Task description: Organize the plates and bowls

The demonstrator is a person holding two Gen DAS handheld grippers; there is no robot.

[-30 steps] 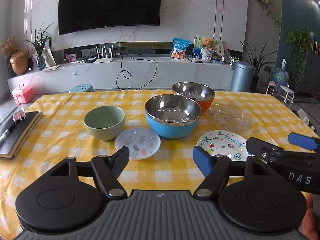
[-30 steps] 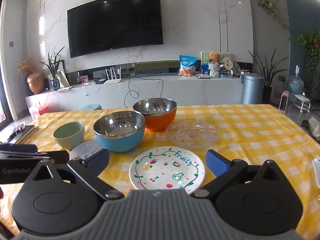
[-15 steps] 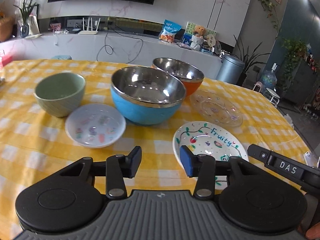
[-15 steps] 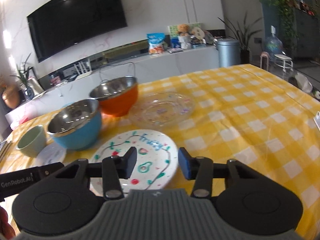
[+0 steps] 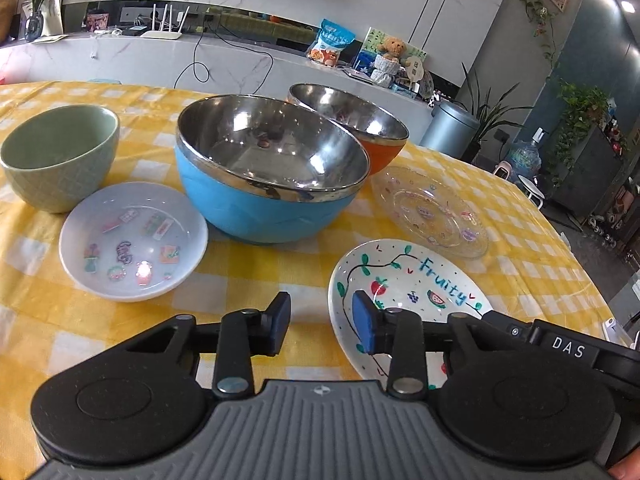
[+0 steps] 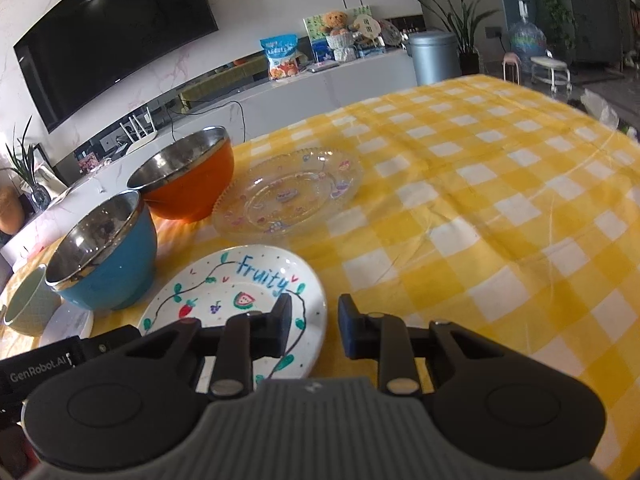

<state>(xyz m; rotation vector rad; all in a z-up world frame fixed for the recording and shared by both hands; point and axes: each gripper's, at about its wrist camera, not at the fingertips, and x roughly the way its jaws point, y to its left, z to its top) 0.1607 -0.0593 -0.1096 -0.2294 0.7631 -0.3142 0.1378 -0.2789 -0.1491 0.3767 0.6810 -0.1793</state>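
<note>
A white "Fruity" plate [image 5: 412, 276] [image 6: 240, 292] lies nearest on the yellow checked tablecloth. My left gripper [image 5: 322, 322] is open, its jaws either side of the plate's left rim. My right gripper [image 6: 314, 326] is open over the plate's right rim. Behind stand a blue steel-lined bowl [image 5: 264, 176] [image 6: 108, 256], an orange steel-lined bowl [image 5: 360, 124] [image 6: 188, 184], a clear glass plate [image 5: 430, 212] [image 6: 288, 196], a green bowl [image 5: 56, 152] [image 6: 24, 304] and a small white sticker dish [image 5: 134, 240].
The table's [image 6: 500, 200] right half is bare cloth. Beyond the table are a white TV counter [image 5: 160, 60], a grey bin [image 5: 448, 124] and plants.
Both grippers have moved forward and down towards the Fruity plate, and their jaws have narrowed from wide open. The dishes have not moved.
</note>
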